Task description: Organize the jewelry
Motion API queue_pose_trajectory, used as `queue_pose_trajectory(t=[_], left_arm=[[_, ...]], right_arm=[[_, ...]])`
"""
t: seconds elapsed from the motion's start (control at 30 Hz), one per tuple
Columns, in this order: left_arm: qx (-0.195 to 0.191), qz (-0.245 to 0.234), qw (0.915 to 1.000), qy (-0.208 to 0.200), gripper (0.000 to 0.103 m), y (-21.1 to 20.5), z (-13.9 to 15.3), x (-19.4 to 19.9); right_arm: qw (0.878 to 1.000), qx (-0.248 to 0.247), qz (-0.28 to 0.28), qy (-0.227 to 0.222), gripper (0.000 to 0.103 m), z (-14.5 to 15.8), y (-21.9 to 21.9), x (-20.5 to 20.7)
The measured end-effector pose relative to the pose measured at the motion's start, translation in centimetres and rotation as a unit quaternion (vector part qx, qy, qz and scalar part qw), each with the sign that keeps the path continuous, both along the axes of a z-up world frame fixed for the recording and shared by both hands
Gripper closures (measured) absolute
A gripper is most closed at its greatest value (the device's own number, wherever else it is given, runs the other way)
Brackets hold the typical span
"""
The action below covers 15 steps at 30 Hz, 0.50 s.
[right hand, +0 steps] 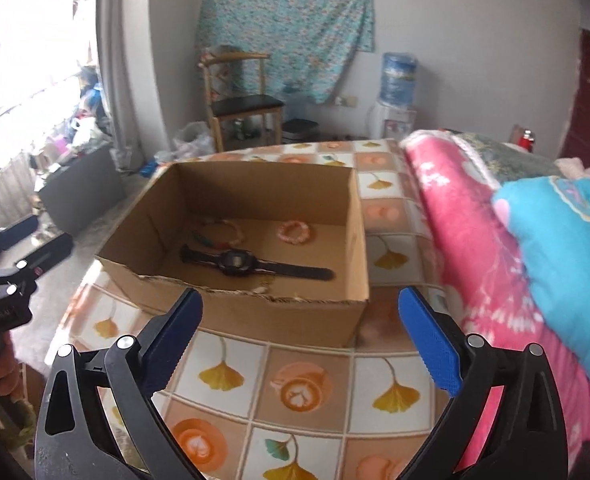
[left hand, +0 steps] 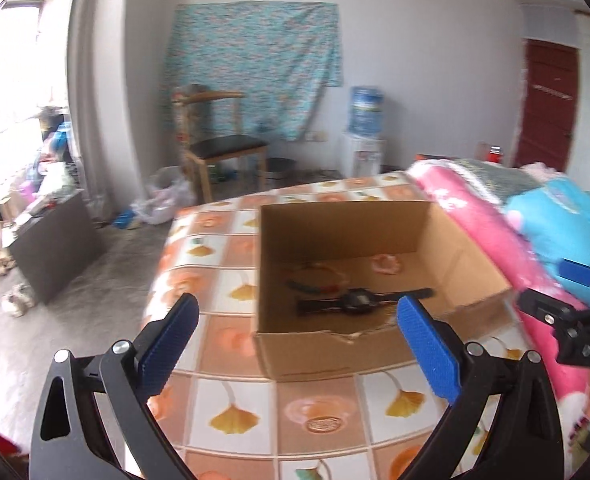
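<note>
An open cardboard box (left hand: pixel 327 350) (right hand: pixel 279 314) sits on a bed with a tiled flower sheet. Inside lie a black wristwatch (left hand: pixel 359 300) (right hand: pixel 239 262), a beaded necklace or bracelet (left hand: pixel 319 280) (right hand: pixel 219 232), and a small pink ring-shaped bracelet (left hand: pixel 387 264) (right hand: pixel 295 232). My left gripper (left hand: pixel 297 312) is open and empty, just in front of the box's near wall. My right gripper (right hand: pixel 299 304) is open and empty, also in front of the box. The right gripper shows at the right edge of the left wrist view (left hand: pixel 567 312); the left gripper shows at the left edge of the right wrist view (right hand: pixel 11 276).
Folded pink (right hand: pixel 467 240) and blue (right hand: pixel 567 264) blankets lie to the right of the box. Beyond the bed are a wooden chair (left hand: pixel 219 148), a water dispenser (left hand: pixel 365 136), a dark low cabinet (left hand: pixel 55 248) and a red door (left hand: pixel 547 104).
</note>
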<state>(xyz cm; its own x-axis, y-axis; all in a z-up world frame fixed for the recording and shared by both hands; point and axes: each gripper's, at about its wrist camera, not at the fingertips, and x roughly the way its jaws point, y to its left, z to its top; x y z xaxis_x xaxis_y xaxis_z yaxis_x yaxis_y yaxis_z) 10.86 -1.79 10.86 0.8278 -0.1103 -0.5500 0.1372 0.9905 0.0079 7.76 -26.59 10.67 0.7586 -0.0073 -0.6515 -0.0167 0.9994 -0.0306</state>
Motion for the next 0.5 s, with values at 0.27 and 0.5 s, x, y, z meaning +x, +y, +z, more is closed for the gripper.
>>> queue_pose_trajectory(t=[0.27,0.5], left_arm=[[0.033,-0.01,0.9981,0.05,0.005,-1.3,-0.7,0.6],[0.029,0.007,0.9967,0.075,0.005,-2.3,-1.4,0.7]], right_arm=[[0.999,0.036,-0.03,0.023,0.008,-0.8,0.2,-0.2],[0.998,0.033,-0.033,0.039,0.008,-1.2,1.1,-0.2]])
